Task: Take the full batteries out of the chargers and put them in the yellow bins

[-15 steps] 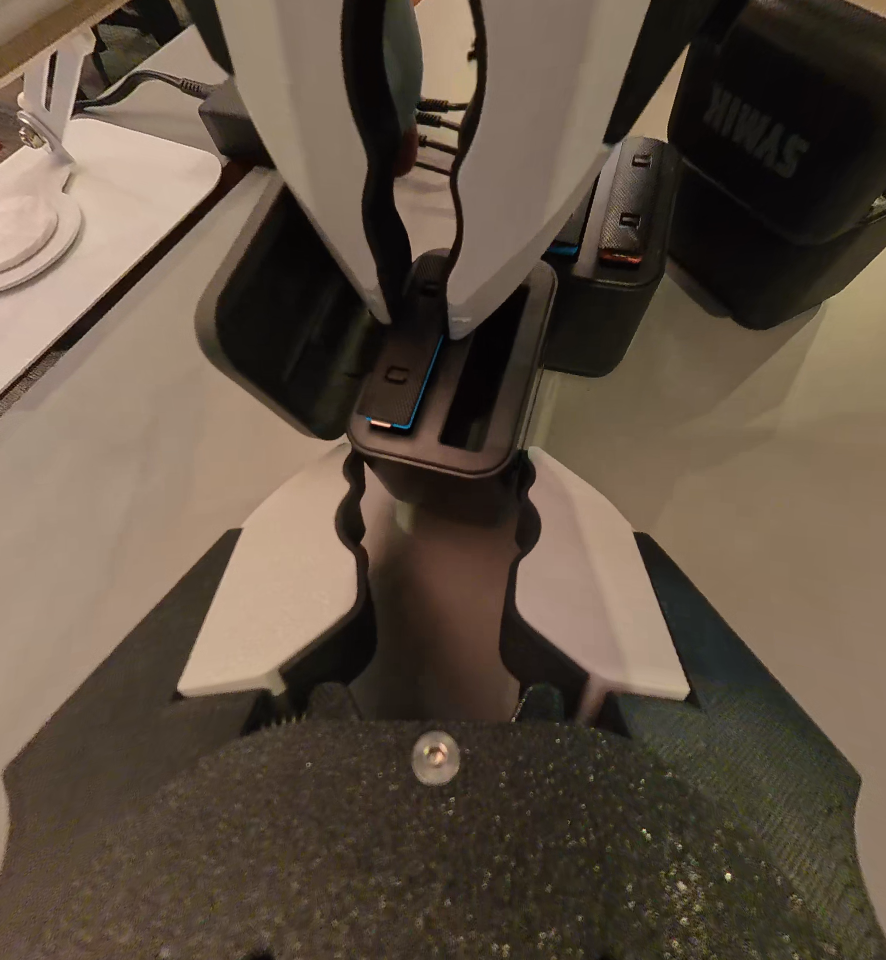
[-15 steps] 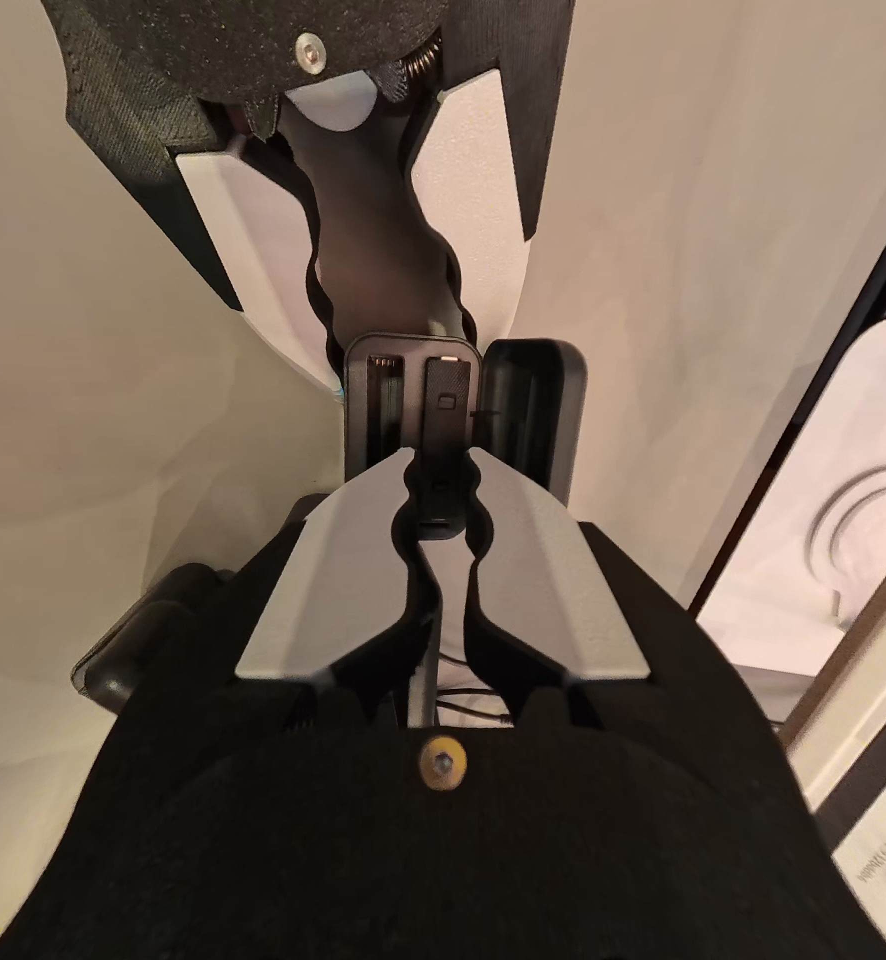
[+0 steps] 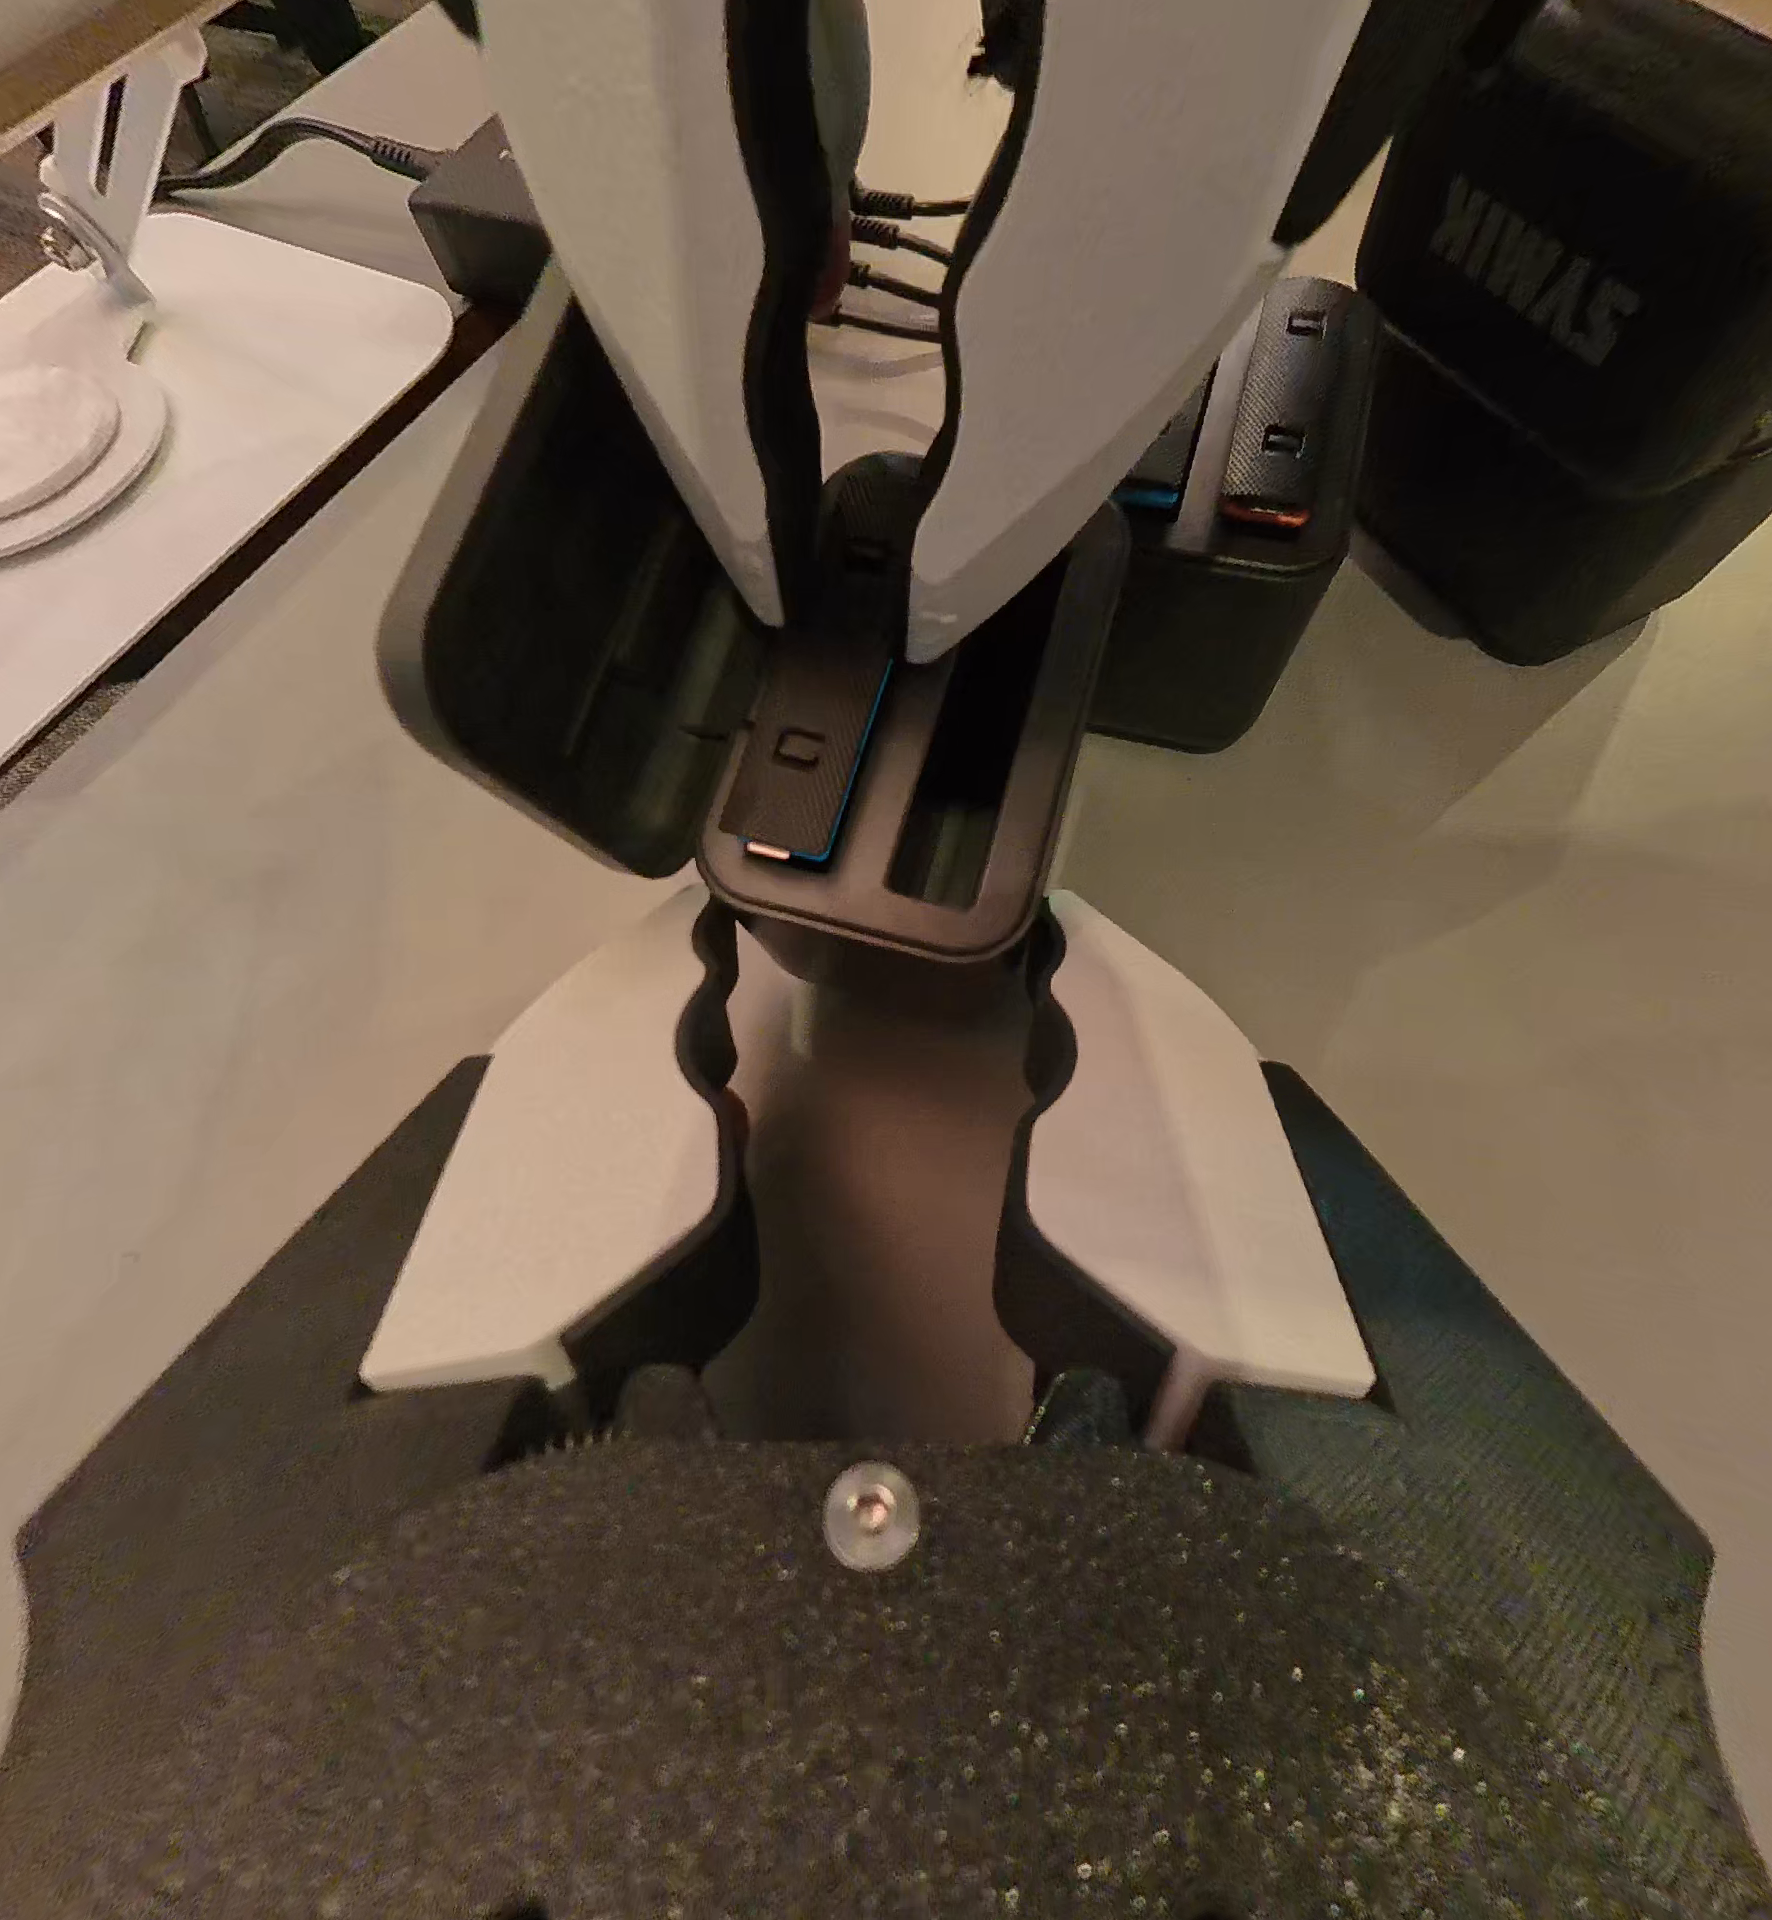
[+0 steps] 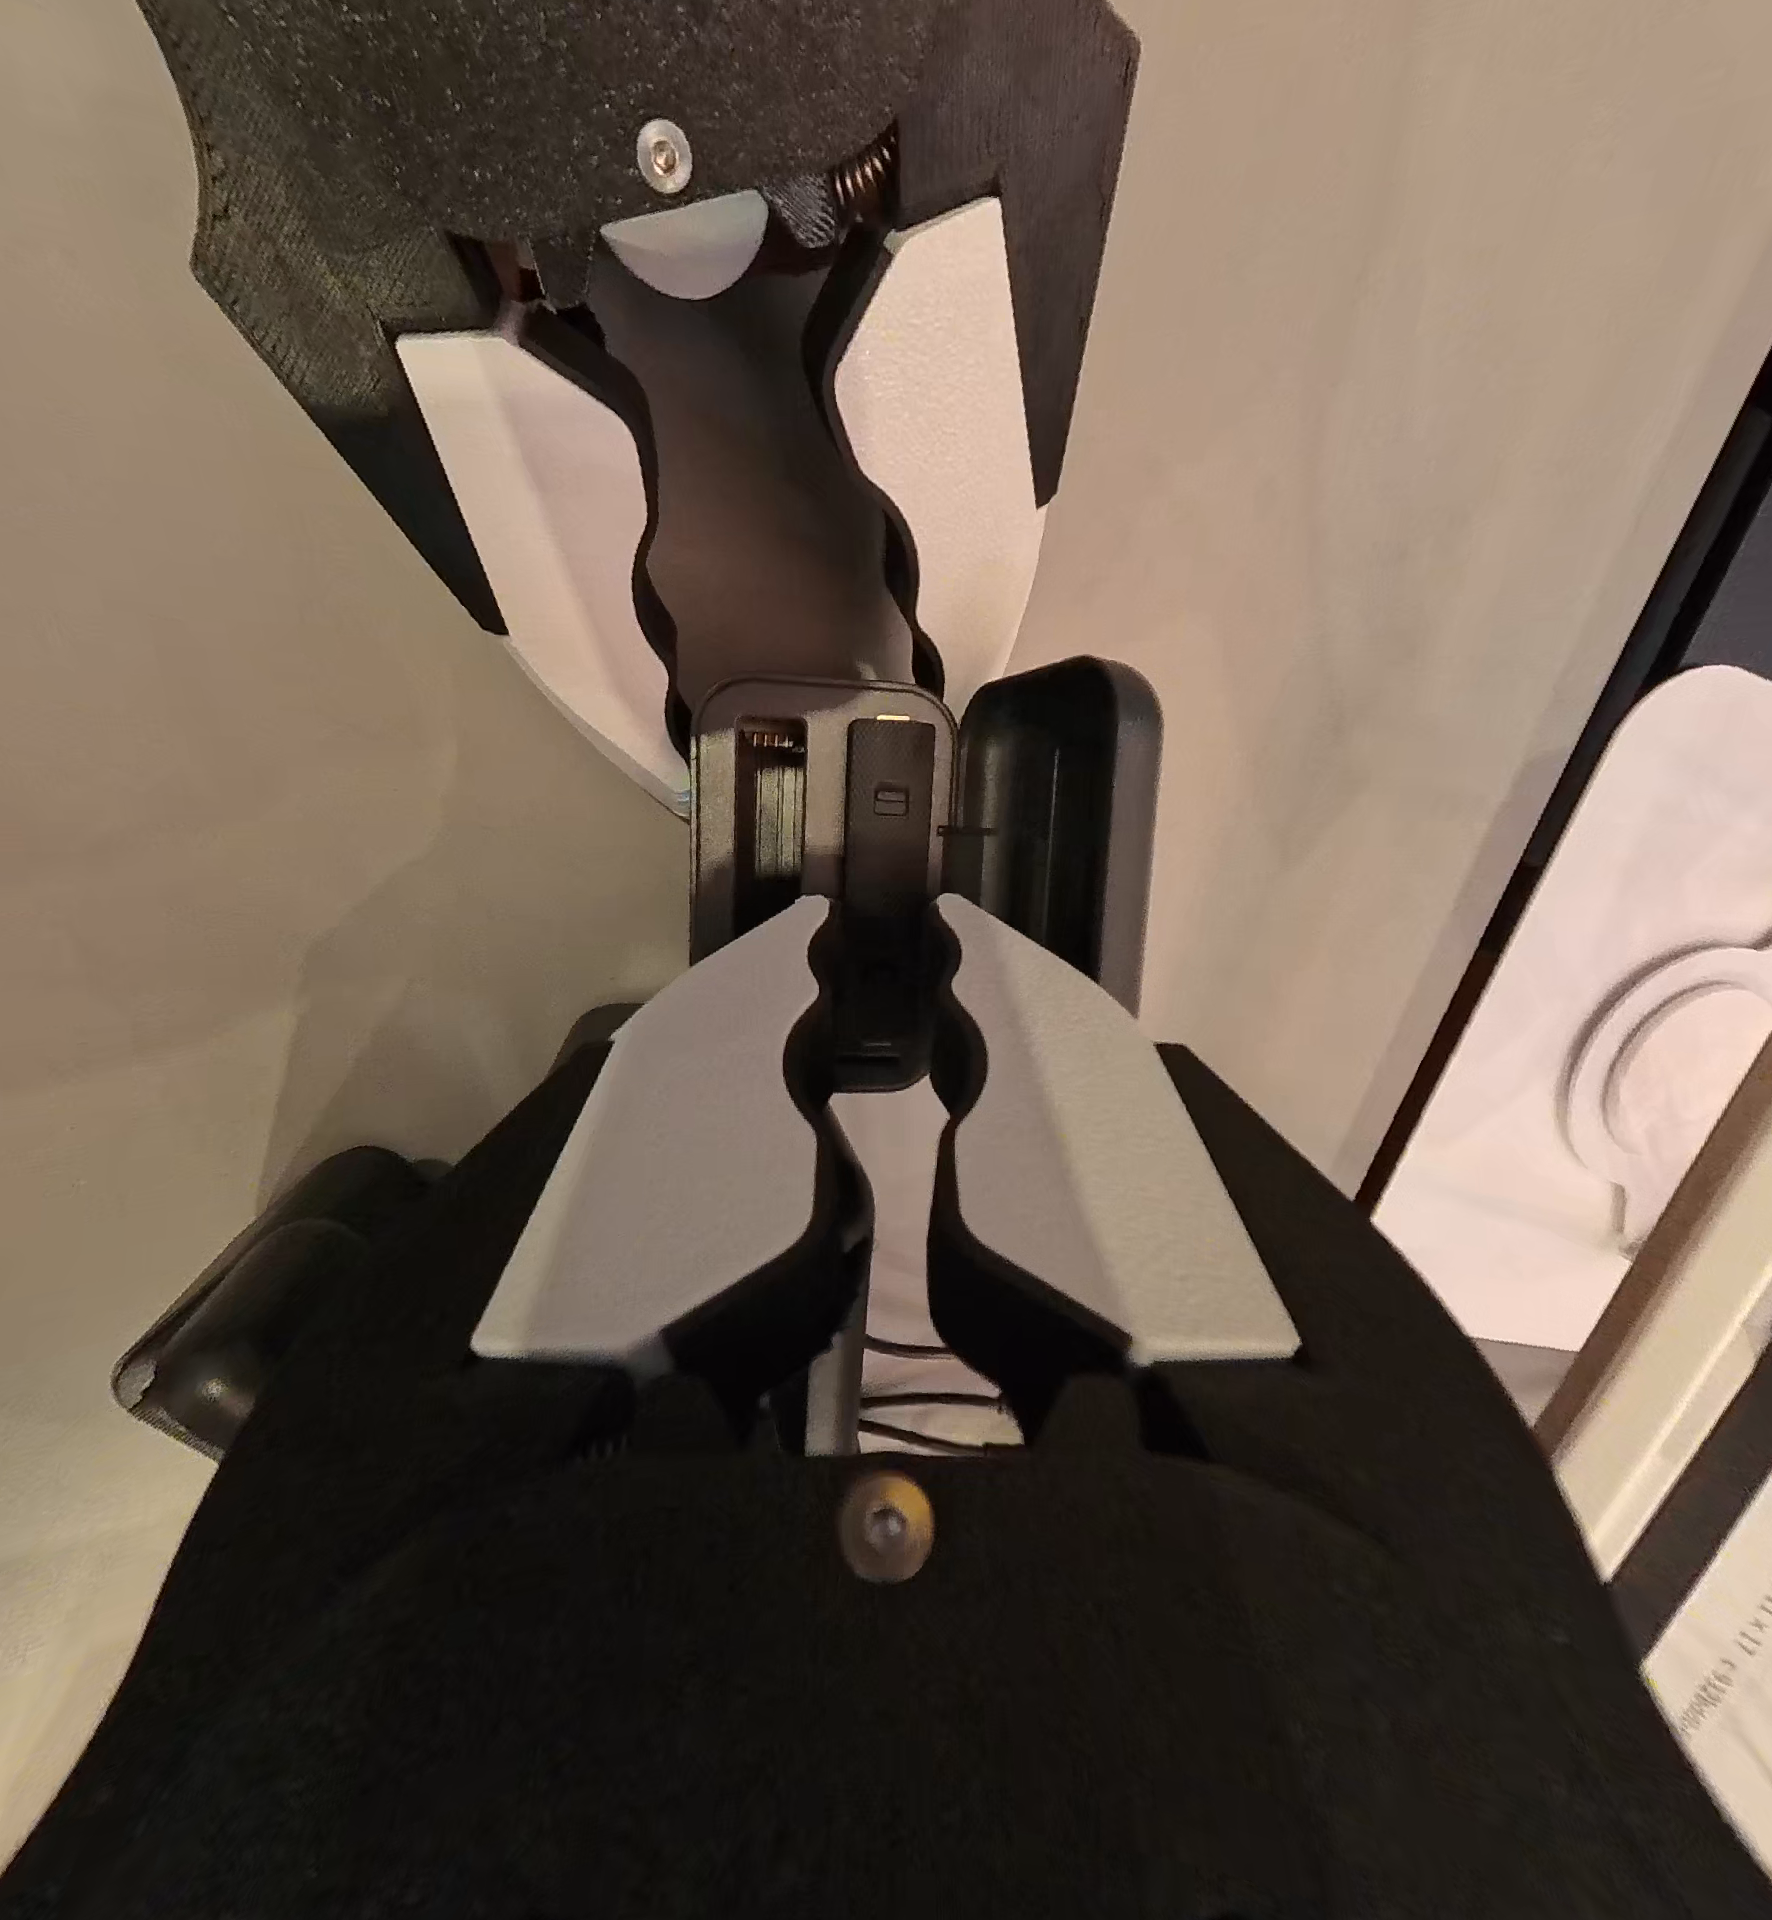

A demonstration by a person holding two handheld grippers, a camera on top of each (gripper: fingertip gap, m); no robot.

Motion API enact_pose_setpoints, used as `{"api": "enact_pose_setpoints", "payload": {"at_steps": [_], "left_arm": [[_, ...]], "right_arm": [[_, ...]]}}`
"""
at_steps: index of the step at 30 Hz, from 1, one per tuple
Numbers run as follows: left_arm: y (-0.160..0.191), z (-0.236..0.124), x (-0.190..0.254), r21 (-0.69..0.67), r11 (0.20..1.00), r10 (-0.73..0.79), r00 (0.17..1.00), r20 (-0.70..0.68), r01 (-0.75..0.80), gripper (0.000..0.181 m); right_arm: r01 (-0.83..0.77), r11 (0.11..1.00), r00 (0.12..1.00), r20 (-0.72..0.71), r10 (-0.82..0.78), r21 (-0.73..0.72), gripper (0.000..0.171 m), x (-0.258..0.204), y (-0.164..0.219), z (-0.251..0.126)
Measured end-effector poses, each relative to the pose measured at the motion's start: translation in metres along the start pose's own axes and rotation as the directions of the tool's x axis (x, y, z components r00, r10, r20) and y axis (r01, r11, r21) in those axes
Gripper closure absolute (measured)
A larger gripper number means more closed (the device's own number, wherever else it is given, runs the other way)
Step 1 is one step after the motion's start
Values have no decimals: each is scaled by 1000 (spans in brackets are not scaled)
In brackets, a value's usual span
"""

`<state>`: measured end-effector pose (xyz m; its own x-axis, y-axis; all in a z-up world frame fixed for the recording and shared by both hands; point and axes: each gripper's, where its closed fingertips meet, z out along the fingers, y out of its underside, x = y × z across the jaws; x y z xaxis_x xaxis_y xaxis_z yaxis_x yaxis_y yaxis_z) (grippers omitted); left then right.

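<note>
Battery (image 4: 887, 831) in charger (image 3: 1007, 790), white-lettered black case (image 3: 1588, 260)

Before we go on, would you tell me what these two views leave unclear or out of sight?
- Yellow bins: in neither view.
- Charge state of the battery: not legible; no indicator shows.
- Far end of that battery: left wrist view, covered by the right gripper; right wrist view, covered by its fingers.
- Charger base: left wrist view, hidden between the left gripper fingers.
- Second charger behind: partly hidden by the right gripper.
</note>
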<state>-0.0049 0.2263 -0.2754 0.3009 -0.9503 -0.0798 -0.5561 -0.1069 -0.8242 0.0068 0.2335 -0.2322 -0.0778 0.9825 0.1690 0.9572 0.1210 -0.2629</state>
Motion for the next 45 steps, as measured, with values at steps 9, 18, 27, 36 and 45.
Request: {"api": "enact_pose_setpoints", "payload": {"at_steps": [9, 18, 27, 36, 45], "left_arm": [[7, 1, 0, -49, 999, -10, 1000, -15, 9, 127], [11, 0, 0, -107, 994, -28, 999, -23, 25, 128], [14, -2, 0, -141, 990, -34, 999, -30, 29, 128], [15, -5, -7, -130, 991, -18, 1000, -16, 16, 128], [22, -13, -26, -126, 991, -42, 999, 32, 45, 129]], "right_arm": [[-10, 999, 1000, -6, 11, 50, 158, 0, -3, 3], [-36, 992, 999, -6, 37, 122, 158, 1, -8, 5], [-68, 951, 995, -54, 88, 301, 158, 12, -23, -27], [-91, 916, 987, -84, 134, 391, 158, 2, -16, -71], [-121, 896, 956, -192, 220, 428, 158, -28, 36, -137]]}}
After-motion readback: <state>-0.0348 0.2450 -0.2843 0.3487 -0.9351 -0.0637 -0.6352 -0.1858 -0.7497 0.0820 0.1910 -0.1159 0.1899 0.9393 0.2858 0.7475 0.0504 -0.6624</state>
